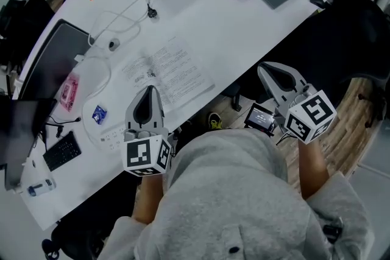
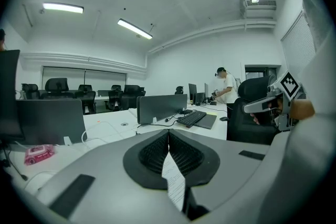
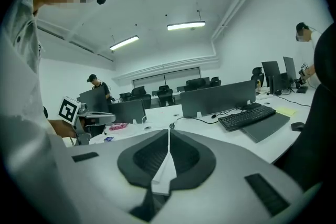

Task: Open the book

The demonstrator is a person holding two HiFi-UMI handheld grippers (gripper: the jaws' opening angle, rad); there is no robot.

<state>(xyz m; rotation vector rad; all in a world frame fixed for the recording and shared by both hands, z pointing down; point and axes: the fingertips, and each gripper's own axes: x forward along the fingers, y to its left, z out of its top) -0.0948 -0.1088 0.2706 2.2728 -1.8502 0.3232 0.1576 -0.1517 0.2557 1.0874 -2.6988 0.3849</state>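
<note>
A grey hooded top point(image 1: 244, 204) fills the foreground, with both grippers held out beyond it. The left gripper point(image 1: 148, 90) hangs over the near edge of the white surface point(image 1: 244, 18), its fingers point(image 2: 152, 153) pressed together. A strip of printed page shows in the slot below the tips, probably seen through it rather than pinched. The right gripper point(image 1: 264, 70) is off the surface and well apart from the book, fingers point(image 3: 147, 157) closed on nothing. The book point(image 1: 167, 73) lies flat just ahead of the left gripper, pages up, so it looks already open. If another leaf must go over, spread the left fingers first, slide in low at the page corner and nip one leaf only. Then carry it in an arc toward the spine while the right gripper steadies the other page.
</note>
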